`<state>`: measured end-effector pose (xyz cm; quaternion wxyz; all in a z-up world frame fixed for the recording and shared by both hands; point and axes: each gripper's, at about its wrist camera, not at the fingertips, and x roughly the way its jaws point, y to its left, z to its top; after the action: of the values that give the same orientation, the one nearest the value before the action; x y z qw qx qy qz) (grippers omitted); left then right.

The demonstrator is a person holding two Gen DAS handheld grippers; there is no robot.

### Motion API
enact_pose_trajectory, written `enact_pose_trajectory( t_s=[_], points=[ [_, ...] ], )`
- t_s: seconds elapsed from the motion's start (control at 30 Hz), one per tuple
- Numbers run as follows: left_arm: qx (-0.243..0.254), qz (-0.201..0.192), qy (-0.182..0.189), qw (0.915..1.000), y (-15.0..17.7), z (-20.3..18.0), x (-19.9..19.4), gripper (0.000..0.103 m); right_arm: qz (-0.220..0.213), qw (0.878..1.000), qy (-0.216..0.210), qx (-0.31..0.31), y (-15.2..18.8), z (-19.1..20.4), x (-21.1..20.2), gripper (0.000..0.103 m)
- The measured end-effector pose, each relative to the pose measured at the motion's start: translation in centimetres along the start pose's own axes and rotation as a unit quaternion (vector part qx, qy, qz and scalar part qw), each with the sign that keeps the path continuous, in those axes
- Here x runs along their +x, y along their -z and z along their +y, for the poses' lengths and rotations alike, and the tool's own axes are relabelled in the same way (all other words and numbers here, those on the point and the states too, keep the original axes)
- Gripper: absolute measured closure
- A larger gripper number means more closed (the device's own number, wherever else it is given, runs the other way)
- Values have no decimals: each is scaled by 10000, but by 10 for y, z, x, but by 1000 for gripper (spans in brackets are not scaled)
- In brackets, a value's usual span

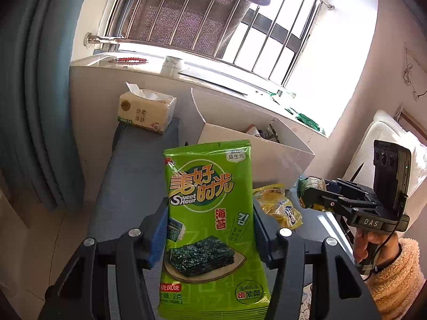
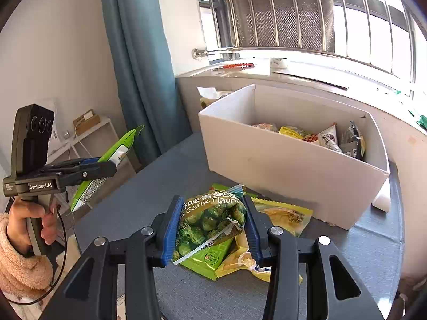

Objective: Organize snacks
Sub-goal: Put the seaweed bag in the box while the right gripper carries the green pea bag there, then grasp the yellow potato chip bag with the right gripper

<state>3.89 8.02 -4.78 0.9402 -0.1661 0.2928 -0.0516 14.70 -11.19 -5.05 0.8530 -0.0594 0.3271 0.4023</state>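
while two snack packets are held up in front of the white box point(image 2: 280, 160), ready to go in with the snacks there, the seaweed packet point(image 1: 210, 226) is clamped by the left gripper point(image 1: 210, 229), the garlic pea bag point(image 2: 210, 221) by the right gripper point(image 2: 210, 226); three are left on the table point(image 2: 128, 208).

Wrist cameras — both facing box point(image 1: 256, 144).

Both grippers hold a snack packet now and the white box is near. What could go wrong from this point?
1. The left gripper holds the tall seaweed packet only at its sides; the thin packet may bend or slip.
2. The right gripper squeezes the garlic pea packet, which looks crumpled; it might twist out.
3. The white box has a raised flap; a packet could catch on it.
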Motion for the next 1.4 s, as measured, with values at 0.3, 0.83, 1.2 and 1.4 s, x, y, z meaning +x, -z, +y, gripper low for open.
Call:
enact_pose_trajectory(
  t_s=[0.3,0.83,1.2,1.4],
  points=[
    [647,-346,373,9966,-121,-56,59,43,-596,9876,553,1341,-81,-95,-13,55],
    [685,41,-322,9971,-156,-46,134,0,-394,9803,1187,1528,-98,-135,6,0],
    [869,-388,-201,9953,-120,-53,56,0,-669,9883,781,1127,-69,-79,-33,0],
    [795,-439,-121,9958,-67,-53,18,0,-609,9914,663,951,-20,-40,-52,0]
  ],
)
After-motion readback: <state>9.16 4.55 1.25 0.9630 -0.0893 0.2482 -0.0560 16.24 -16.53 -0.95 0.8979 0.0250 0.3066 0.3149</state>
